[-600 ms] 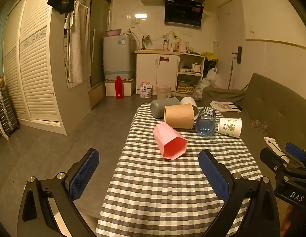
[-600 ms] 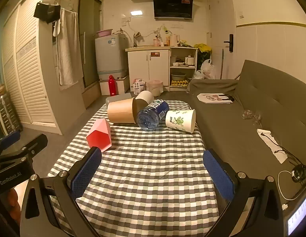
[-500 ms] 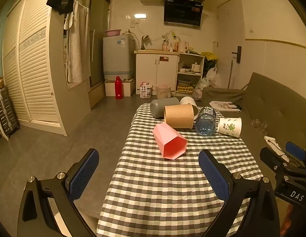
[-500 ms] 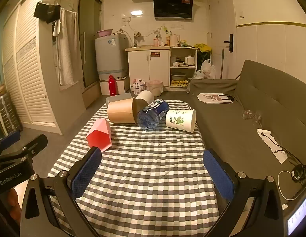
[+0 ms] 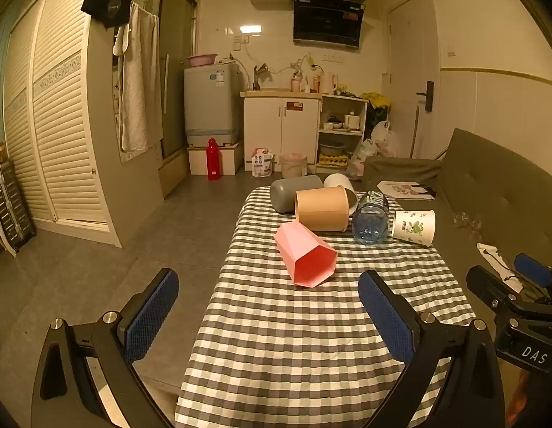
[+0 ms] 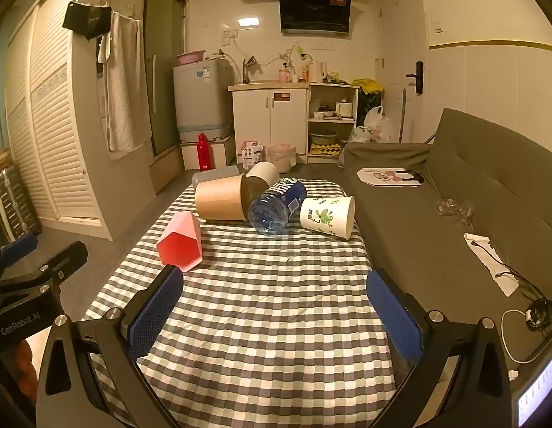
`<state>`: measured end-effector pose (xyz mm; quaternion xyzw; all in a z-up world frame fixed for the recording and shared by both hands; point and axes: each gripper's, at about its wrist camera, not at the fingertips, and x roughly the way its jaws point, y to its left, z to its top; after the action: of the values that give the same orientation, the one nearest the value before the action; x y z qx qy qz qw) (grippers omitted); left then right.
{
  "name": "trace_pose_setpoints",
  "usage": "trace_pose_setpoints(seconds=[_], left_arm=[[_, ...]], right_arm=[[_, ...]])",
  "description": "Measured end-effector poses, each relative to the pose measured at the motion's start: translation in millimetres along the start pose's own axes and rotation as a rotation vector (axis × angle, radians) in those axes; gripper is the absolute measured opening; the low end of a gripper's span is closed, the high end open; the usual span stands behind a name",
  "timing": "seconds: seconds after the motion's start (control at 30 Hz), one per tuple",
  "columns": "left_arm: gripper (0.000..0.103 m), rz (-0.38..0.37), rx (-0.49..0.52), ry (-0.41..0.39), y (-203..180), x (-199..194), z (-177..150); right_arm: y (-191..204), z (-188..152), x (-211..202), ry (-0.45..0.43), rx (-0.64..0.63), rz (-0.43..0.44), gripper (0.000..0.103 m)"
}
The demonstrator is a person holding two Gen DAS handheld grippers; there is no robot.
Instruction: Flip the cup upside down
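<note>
Several cups lie on their sides on a checkered table (image 5: 311, 339): a pink faceted cup (image 5: 306, 258) (image 6: 181, 244), a tan cup (image 5: 322, 208) (image 6: 220, 198), a grey cup (image 5: 293, 192), a white cup (image 5: 338, 182) and a white paper cup with green print (image 5: 415, 226) (image 6: 327, 215). My left gripper (image 5: 268, 306) is open and empty, low over the table's near left edge. My right gripper (image 6: 276, 303) is open and empty over the near table.
A blue water bottle (image 5: 372, 217) (image 6: 277, 205) lies between the tan and paper cups. A grey sofa (image 6: 454, 214) runs along the table's right side, with a cable (image 6: 525, 306) on it. Bare floor (image 5: 97, 267) lies left of the table.
</note>
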<state>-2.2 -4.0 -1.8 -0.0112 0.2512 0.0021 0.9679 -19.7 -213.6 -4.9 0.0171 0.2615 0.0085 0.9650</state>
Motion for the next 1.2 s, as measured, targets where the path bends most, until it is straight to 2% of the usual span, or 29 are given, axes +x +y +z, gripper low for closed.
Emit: trace_pose_setpoints(seconds=[1.2], left_arm=[[0.103,-0.003,0.0,0.006,2,4,-1]], right_arm=[[6,-4,11,0.028,-0.017,-0.003,0.103]])
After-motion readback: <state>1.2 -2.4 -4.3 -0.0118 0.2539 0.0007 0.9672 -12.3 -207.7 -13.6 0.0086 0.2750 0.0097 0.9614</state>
